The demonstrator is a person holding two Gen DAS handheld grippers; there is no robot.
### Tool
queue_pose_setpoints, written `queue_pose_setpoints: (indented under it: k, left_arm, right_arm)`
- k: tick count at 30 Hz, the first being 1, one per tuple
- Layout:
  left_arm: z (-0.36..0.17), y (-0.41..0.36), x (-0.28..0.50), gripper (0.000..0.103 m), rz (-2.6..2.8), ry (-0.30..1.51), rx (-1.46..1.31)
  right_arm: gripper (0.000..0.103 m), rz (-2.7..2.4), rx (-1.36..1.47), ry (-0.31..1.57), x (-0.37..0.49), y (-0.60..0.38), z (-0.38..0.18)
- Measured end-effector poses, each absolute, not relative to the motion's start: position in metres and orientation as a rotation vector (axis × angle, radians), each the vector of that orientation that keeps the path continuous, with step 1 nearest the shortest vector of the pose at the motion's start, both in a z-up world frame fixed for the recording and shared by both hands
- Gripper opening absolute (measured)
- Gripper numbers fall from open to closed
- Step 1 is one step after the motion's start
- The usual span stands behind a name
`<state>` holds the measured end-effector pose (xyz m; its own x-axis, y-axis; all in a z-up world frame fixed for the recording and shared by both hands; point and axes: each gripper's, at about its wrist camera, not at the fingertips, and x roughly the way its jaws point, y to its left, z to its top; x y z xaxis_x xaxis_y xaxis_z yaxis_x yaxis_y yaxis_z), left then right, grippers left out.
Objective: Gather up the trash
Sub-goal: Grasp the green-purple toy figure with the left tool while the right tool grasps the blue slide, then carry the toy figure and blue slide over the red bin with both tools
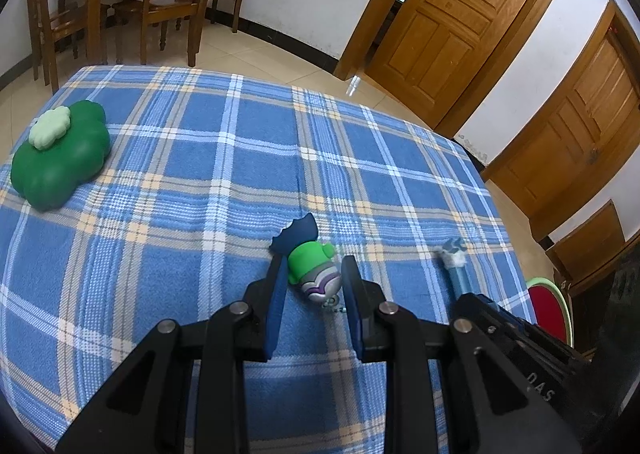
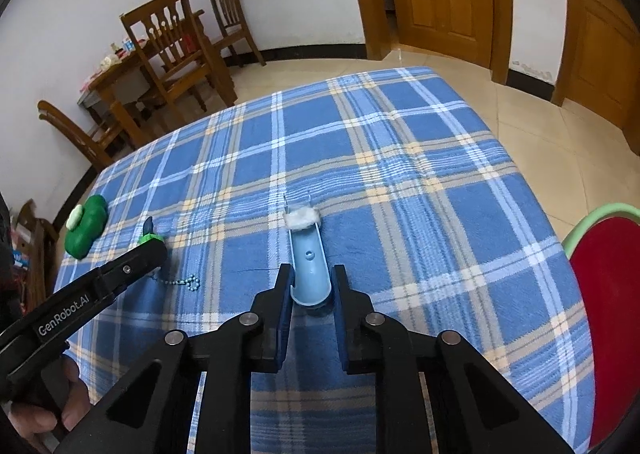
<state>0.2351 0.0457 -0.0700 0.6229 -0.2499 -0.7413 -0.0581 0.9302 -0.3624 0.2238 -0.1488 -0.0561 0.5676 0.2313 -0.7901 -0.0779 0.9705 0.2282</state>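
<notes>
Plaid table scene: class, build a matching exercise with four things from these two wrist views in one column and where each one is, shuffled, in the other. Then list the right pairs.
Things
1. green clover-shaped container
2. green keychain figure
3. blue scoop
4. white cotton wad

Places
A. between the right gripper fingers
B. far left on the cloth
C. at the scoop's far tip
D. between the left gripper fingers

Pairs: 1-B, 2-D, 3-A, 4-C

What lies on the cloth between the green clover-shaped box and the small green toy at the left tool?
Nothing: in the left wrist view, only bare plaid tablecloth stretches between the green clover-shaped box and the small green toy at the left tool.
</notes>
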Motion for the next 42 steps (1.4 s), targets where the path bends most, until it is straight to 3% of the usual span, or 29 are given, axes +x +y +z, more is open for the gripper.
queue_pose_setpoints:
  k: [19,42]
  left_arm:
    - [-0.059,0.016,0.23,0.027,-0.158,0.882,-0.297]
    - [-0.007,-0.072,0.187,0.027,-0.319,0.854,-0.162]
  right_arm:
    - [0.019,0.113,0.323,0.879,0.156,-0.222,-0.028]
    - [0.019,-0.04,0.504,0.793,0.084,-0.328,-0.022]
